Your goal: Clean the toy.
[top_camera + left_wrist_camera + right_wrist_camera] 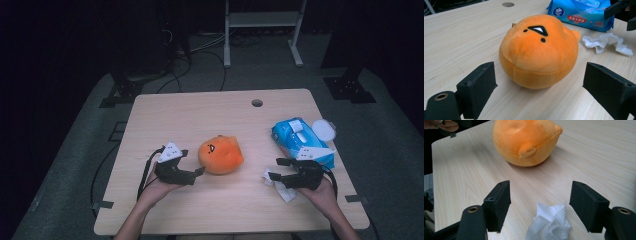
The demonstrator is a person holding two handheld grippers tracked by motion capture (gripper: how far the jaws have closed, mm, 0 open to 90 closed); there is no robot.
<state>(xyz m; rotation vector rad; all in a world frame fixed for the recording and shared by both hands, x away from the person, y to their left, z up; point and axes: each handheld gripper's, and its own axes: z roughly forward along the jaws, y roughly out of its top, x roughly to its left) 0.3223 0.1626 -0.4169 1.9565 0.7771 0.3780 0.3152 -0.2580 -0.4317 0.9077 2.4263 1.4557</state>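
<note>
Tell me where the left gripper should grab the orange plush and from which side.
Grip the orange plush across its round middle, coming in level from its near side. The left gripper already faces it, fingers open wide either side.

The far half of the table [200,107] lies bare, so a hand could pass freely there, and the near edge between the two forearms is open too. An orange plush toy [220,155] blocks the middle, just ahead of the left gripper [192,167]. On the right, a blue wipes pack [295,137] and a crumpled white tissue [282,189] crowd the right gripper [274,169].
</note>
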